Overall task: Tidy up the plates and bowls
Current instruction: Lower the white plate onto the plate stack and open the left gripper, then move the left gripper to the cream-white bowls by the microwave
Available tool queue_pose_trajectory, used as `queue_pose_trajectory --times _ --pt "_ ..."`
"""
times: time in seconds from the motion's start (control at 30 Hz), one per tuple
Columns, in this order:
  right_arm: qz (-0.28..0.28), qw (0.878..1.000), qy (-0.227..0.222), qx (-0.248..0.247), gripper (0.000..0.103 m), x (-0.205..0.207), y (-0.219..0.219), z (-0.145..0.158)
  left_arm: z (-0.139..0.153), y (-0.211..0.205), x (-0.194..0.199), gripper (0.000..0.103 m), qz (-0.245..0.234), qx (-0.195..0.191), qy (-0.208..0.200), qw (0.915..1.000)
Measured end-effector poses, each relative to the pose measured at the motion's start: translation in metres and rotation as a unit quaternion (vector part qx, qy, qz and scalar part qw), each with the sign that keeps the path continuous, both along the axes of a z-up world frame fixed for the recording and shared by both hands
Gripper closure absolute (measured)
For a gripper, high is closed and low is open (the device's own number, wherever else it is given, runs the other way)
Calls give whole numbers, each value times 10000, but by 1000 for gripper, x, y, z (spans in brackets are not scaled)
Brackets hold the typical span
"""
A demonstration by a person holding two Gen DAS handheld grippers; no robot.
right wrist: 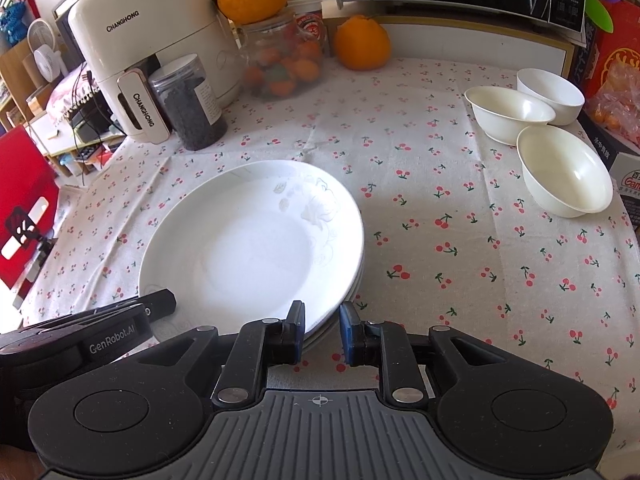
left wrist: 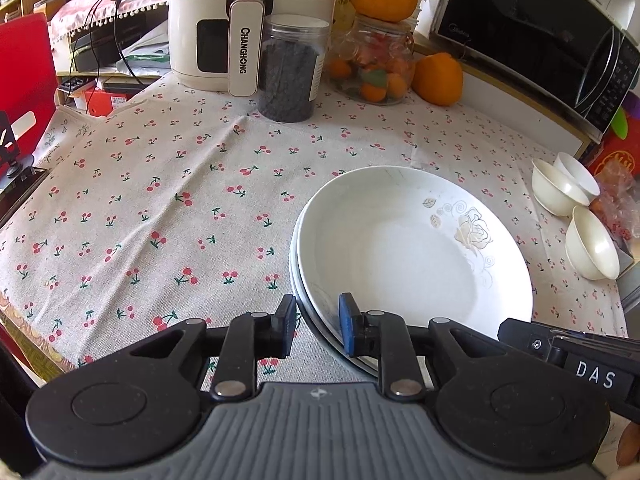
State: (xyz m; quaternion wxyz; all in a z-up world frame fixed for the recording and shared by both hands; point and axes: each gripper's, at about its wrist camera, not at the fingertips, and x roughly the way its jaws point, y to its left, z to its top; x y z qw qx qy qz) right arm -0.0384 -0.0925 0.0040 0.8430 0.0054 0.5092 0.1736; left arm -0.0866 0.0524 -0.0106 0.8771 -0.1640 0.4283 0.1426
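Three white bowls (right wrist: 536, 128) sit loose in a cluster at the far right of the desk (right wrist: 460, 264), well apart from the stack of plates (right wrist: 256, 240) near its front middle. Both claws are at that stack's near rim: the left claw (left wrist: 318, 326) has its jaws apart around the left edge, and the right claw (right wrist: 322, 330) stands parted at the right edge, gripping nothing. The bowls lie ahead and rightward, so the right claw looks the nearer one to fetch them.

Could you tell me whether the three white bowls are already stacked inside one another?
No, the three bowls stand separately side by side on the tablecloth, none nested.
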Motion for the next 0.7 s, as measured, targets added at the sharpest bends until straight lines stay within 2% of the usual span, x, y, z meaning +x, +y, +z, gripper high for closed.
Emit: queue_pose_trajectory --times 0.23,0.3,0.37,0.43,0.53,0.6,0.7 --pt "-164 9997 -6 199 80 5 -13 3 5 8 2 79 139 -90 -49 9999" --pt "-264 9993 6 283 80 9 -19 4 8 10 4 76 172 -84 -76 9998" --pt "-315 9989 20 338 79 13 -24 5 11 9 6 66 141 -29 -106 9998" --pt "-380 9984 46 405 73 16 -29 5 15 7 11 57 85 56 -129 9999" --pt "-482 9977 38 469 61 23 -39 8 21 1 19 49 -34 175 -178 9997" --pt "-566 9974 -47 442 45 26 -45 11 24 -6 24 39 -156 272 -175 9994" --pt "-687 9966 -90 435 39 32 -56 15 27 -17 35 33 -354 354 -140 9986"
